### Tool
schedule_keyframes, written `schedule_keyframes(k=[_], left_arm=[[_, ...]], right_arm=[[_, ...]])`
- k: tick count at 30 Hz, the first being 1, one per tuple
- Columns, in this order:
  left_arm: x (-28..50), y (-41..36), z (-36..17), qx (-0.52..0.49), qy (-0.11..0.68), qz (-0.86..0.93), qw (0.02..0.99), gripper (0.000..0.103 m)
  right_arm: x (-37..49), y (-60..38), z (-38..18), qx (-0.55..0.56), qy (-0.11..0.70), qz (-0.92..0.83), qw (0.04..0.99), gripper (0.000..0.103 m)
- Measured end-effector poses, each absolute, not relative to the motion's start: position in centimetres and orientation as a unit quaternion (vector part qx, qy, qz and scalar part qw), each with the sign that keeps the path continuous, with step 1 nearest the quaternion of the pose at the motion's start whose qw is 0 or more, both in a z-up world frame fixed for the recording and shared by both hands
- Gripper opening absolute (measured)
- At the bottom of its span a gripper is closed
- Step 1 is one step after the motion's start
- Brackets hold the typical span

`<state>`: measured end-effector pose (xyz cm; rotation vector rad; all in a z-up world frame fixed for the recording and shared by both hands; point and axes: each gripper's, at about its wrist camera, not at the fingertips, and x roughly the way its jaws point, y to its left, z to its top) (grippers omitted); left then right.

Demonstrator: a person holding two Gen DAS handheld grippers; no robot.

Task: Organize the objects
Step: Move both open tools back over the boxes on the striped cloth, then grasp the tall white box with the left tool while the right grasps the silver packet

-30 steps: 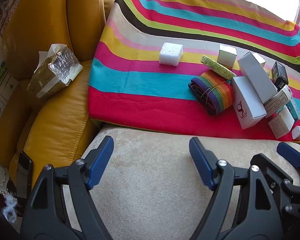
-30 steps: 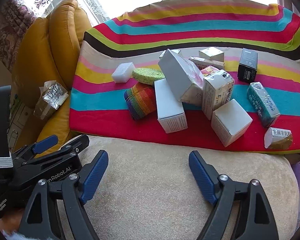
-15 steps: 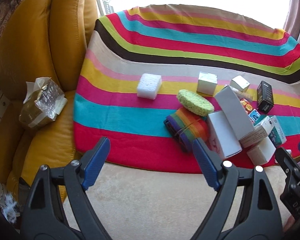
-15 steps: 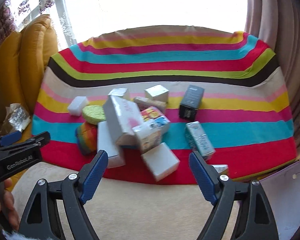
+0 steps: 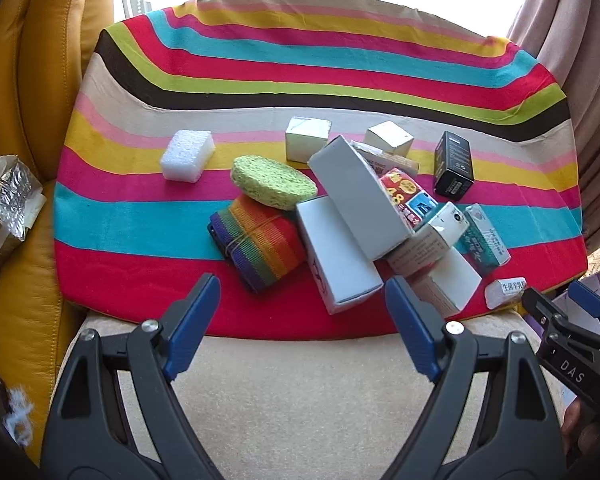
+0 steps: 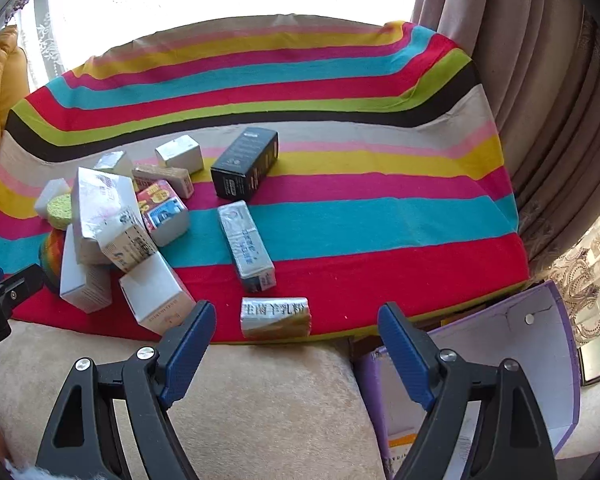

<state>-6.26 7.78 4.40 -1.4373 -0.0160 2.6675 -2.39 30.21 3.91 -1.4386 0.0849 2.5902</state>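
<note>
Two grippers hang wide apart-jawed and empty over the beige cushion [image 6: 260, 400], short of the striped cloth [image 6: 380, 216]. Nearest the right gripper [image 6: 294, 344] is the foil packet [image 6: 275, 317], lying at the cloth's near edge, straight ahead between its fingertips, long axis crosswise to them. From the left gripper [image 5: 302, 320] that packet [image 5: 505, 291] sits far right of the box pile [image 5: 360, 216], so the right looks the likelier picker.
</note>
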Motion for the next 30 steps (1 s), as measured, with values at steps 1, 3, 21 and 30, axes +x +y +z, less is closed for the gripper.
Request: schedule_keyframes(k=[1, 3, 21, 30], left_arm=[[-6.3, 7.8, 4.3, -0.476, -0.005, 0.877, 0.060, 0.087], [-6.4, 7.5, 4.0, -0.483, -0.010, 0.873, 0.064, 0.087], [-9.0, 7.7, 2.6, -0.513, -0.105, 0.845, 0.110, 0.087], [-13.8, 7.4, 2.8, -0.498, -0.172, 0.842, 0.113, 0.087]], right_arm=[[-2.2, 30.5, 3.8, -0.486, 0.036, 0.869, 0.086, 0.084], [-1.8, 31.1, 3.7, -0.486, 0.057, 0.869, 0.074, 0.084], [-4.3, 30.2, 1.5, -0.526, 0.035, 0.850, 0.015, 0.084], [-6.1, 30.3, -0.2, -0.541, 0.041, 0.840, -0.015, 0.047]])
